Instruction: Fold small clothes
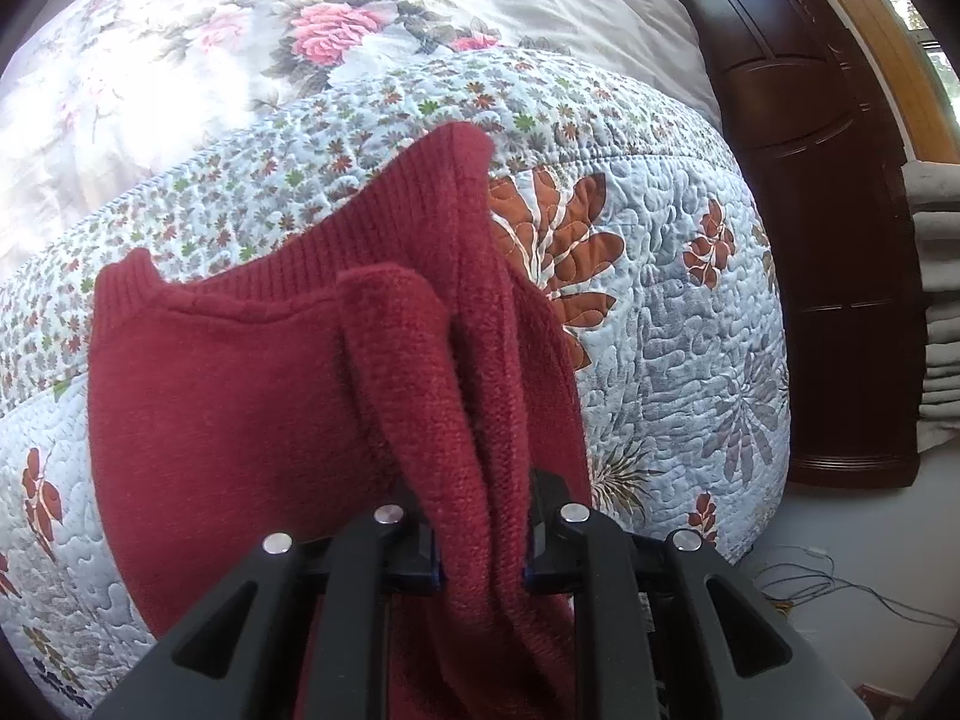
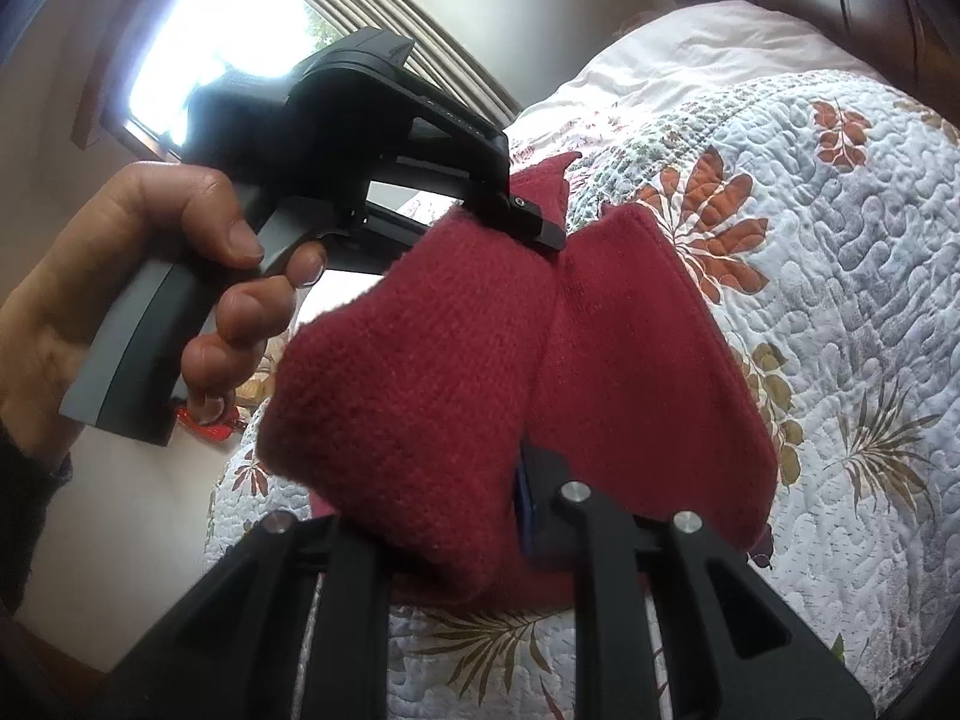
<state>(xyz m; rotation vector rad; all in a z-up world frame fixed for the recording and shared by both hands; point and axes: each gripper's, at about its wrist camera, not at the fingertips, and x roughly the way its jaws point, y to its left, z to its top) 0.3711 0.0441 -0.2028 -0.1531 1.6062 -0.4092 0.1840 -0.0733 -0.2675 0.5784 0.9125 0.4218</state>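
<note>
A dark red knitted garment (image 1: 252,396) hangs lifted above the quilted bedspread (image 1: 678,312). My left gripper (image 1: 483,546) is shut on a bunched fold of its fabric, and the ribbed hem rises behind the fold. In the right wrist view the same red garment (image 2: 420,396) fills the centre, with my right gripper (image 2: 510,510) shut on its near edge. Further up, the left gripper (image 2: 531,219), held by a hand (image 2: 120,276), pinches the cloth's far edge. Cloth hides most of the fingertips in both views.
A floral duvet (image 1: 252,42) lies beyond the quilt. A dark wooden headboard (image 1: 828,252) stands at the right, with folded grey cloth (image 1: 939,300) past it. Cables (image 1: 840,594) lie on the floor. A bright window (image 2: 204,48) with curtains is behind the hand.
</note>
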